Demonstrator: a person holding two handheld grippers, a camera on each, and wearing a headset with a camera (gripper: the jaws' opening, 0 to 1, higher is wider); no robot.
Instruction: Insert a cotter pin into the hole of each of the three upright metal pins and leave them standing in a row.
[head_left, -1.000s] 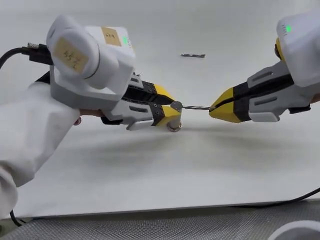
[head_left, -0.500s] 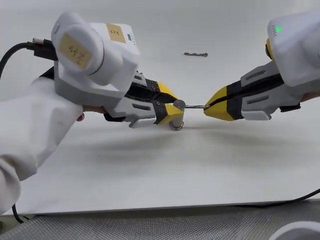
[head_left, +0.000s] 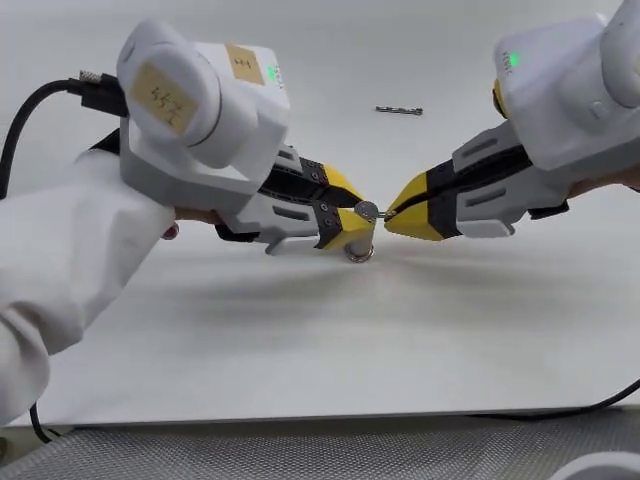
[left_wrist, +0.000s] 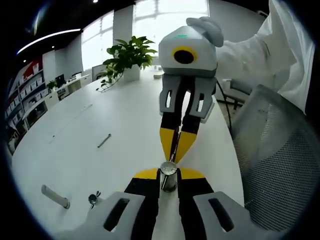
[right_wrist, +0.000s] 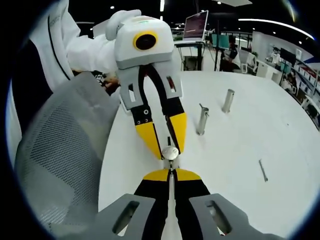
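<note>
Pin first: the metal pin stands upright on the white table, at the middle of the head view. The left gripper reaches in from 9 o'clock, and its yellow-tipped jaws are clamped on the sides of the metal pin, below its round top. A cotter pin lies level at 3 o'clock of that top, its near end meeting the metal pin just under the head. Whether it has entered the hole cannot be told. The right gripper comes from 3 o'clock with its jaws closed on the other end of the cotter pin, its tip just beside the metal pin.

In the right gripper view, two other pins stand upright at 1 o'clock of the held one. The nearer pin has a thin piece sticking out near its top, and the farther pin stands beyond it, apart from it.

A spare cotter pin lies flat on the table at 12 o'clock of the work in the head view, well apart.

A white sleeve fills the 8 o'clock corner, with a black cable at 10 o'clock. In the left gripper view a potted plant sits at 11 o'clock on the far table edge, and a mesh chair is at 3 o'clock.
</note>
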